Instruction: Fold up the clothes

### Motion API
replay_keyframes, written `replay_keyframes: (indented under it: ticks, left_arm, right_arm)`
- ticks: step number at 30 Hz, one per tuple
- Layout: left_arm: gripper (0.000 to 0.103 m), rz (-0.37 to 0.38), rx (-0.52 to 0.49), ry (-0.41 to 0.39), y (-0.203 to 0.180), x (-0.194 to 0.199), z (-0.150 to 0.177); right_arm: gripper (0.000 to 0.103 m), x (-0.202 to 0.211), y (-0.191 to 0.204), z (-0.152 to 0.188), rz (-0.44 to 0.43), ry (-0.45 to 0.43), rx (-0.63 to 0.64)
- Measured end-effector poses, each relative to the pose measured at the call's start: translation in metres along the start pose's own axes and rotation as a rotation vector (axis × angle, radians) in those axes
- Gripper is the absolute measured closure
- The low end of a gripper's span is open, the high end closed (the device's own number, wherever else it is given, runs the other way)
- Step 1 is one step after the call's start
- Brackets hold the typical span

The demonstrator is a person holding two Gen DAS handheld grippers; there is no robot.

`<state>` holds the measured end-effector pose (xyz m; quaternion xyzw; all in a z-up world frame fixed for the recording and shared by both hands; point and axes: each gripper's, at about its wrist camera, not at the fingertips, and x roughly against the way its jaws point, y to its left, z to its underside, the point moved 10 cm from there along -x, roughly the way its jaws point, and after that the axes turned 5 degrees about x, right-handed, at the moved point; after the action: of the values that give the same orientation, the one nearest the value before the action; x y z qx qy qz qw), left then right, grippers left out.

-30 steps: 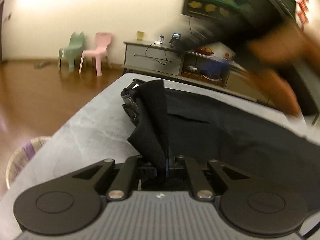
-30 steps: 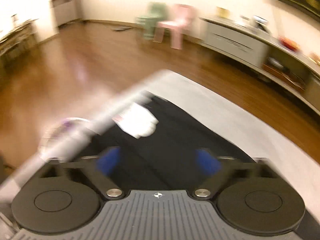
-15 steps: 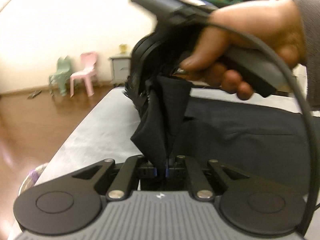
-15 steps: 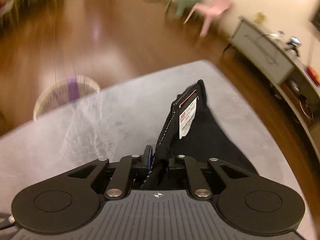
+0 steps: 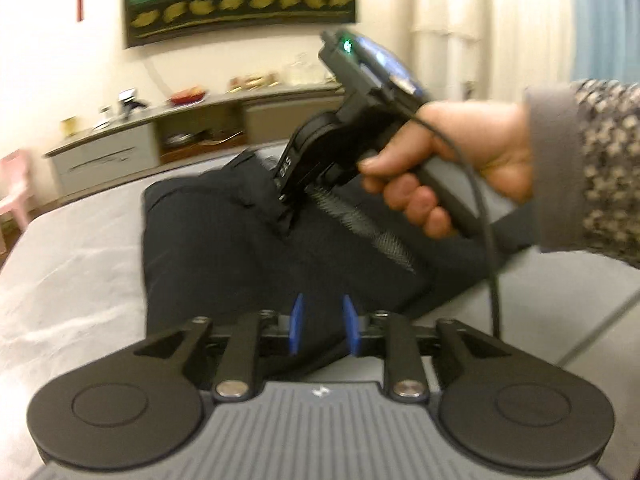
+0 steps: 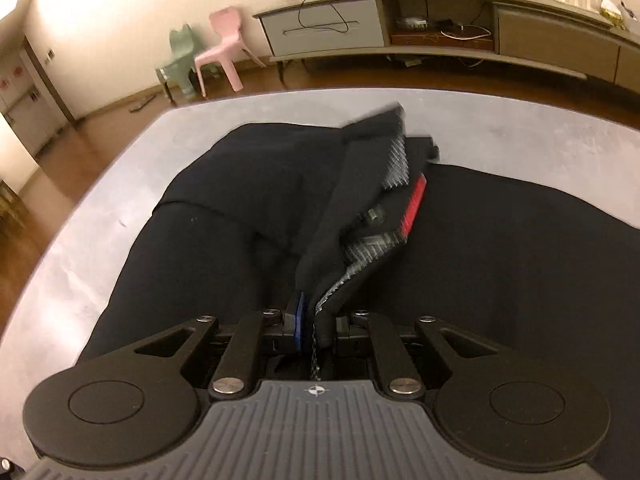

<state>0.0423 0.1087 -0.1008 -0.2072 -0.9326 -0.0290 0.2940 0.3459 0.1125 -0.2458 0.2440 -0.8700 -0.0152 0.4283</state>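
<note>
Now we have swapped hands on the cloth. A second ago our left gripper [image 5: 322, 326] was pinched on a raised fold of the black trousers [image 6: 224, 240] while the right one hung wide apart above them; at this moment the left jaws are opening, blue pads [image 5: 297, 322] apart, with nothing pressed between them and only the dark fabric lying beneath. Our right gripper [image 6: 316, 320] is clamped on the waistband edge [image 6: 360, 256], where the patterned lining, a button and a red label [image 6: 414, 208] show, and it lifts that edge up off the rest of the garment. In the left wrist view the right hand [image 5: 452, 164] holds its tool tip-down into the cloth.

The trousers lie spread across the grey table [image 6: 120, 184], filling most of it, one end reaching toward the far edge.

We judge this a handover partway through a fold: the waistband end is now under the right tool's control, and the left is free to take a second corner or to flatten the layer below. The fold itself looks unfinished, since the lifted flap is bunched and twisted, not laid flat. Carrying it over one-handed risks a crooked crease.
</note>
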Motion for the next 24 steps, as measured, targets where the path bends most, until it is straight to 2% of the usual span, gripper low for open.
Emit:
replay_keyframes:
  ticks: [2, 4, 5, 7, 9, 11, 13, 15, 17, 20, 22, 24]
  left_arm:
    - [0.075, 0.046, 0.056, -0.040, 0.015, 0.013, -0.009]
    - [0.073, 0.048, 0.156, -0.076, 0.050, 0.023, -0.015]
    - [0.072, 0.041, 0.208, -0.081, 0.081, 0.019, -0.018]
    - [0.072, 0.001, 0.314, -0.046, 0.115, 0.008, -0.014]
    - [0.073, -0.050, 0.353, 0.008, 0.133, -0.003, -0.006]
    - [0.073, -0.099, 0.337, 0.072, 0.139, -0.019, 0.003]
    - [0.073, -0.128, 0.316, 0.112, 0.143, -0.029, 0.007]
    - [0.073, -0.132, 0.299, 0.100, 0.143, -0.028, 0.003]
    - [0.073, -0.129, 0.283, 0.080, 0.139, -0.028, -0.003]
    - [0.073, -0.110, 0.251, 0.068, 0.123, -0.036, -0.008]
    - [0.073, -0.110, 0.226, 0.105, 0.110, -0.049, 0.001]
    - [0.073, -0.105, 0.203, 0.170, 0.106, -0.061, 0.013]
  right_arm:
    - [0.092, 0.005, -0.005, -0.001, 0.005, -0.014, 0.002]
    - [0.091, 0.015, -0.006, -0.002, -0.008, -0.021, -0.008]
    - [0.092, 0.018, -0.008, -0.001, -0.003, -0.015, -0.003]
    - [0.091, 0.032, -0.006, 0.005, 0.030, 0.006, 0.024]
    - [0.091, 0.041, -0.004, 0.009, 0.057, 0.005, 0.054]
    - [0.089, 0.056, 0.001, 0.006, 0.080, 0.005, 0.070]
    - [0.073, 0.066, 0.002, 0.001, 0.133, -0.009, 0.098]
    - [0.064, 0.083, 0.005, -0.018, 0.221, -0.092, 0.139]
    - [0.061, 0.099, 0.015, -0.040, 0.282, -0.179, 0.183]
    - [0.061, 0.087, 0.057, -0.064, 0.204, -0.188, 0.303]
    - [0.061, 0.060, 0.079, -0.072, 0.125, -0.133, 0.344]
    - [0.061, 0.028, 0.091, -0.078, 0.084, -0.071, 0.363]
